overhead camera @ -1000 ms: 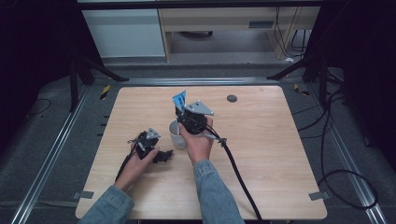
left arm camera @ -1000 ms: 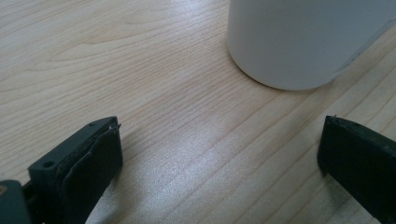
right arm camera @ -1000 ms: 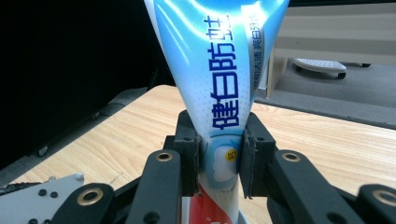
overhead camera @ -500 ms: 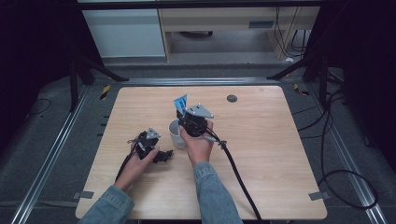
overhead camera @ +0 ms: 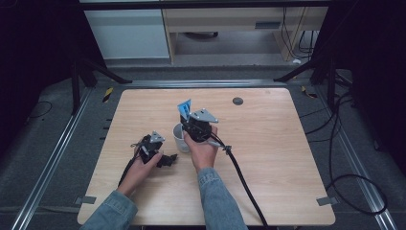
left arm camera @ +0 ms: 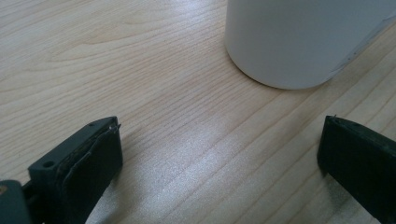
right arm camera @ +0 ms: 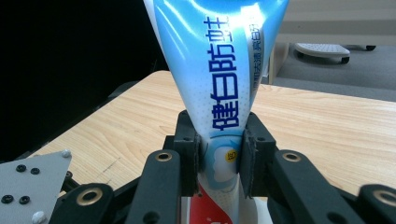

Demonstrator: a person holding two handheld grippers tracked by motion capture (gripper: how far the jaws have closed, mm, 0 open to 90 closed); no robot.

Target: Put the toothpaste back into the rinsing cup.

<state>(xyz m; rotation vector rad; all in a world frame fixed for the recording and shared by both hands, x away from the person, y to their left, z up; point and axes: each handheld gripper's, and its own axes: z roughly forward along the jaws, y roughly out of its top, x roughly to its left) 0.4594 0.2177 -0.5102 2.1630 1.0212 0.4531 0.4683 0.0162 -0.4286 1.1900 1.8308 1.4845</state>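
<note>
A white cup (overhead camera: 179,137) stands near the middle of the wooden table (overhead camera: 268,143). My right gripper (overhead camera: 190,123) hovers over the cup, shut on a blue and white toothpaste tube (overhead camera: 184,108) that stands upright with its flat end up. In the right gripper view the tube (right arm camera: 219,84) is pinched between the two pads (right arm camera: 187,154), its red lower end pointing down. My left gripper (overhead camera: 168,159) rests low on the table just left of the cup, open. In the left gripper view the cup (left arm camera: 303,42) sits ahead of the wide-apart fingers (left arm camera: 79,163).
A small dark round disc (overhead camera: 238,100) lies near the table's far edge. A black cable (overhead camera: 244,182) trails from the right gripper toward the near edge. Black stand legs (overhead camera: 311,72) and a white cabinet (overhead camera: 129,33) lie beyond the table.
</note>
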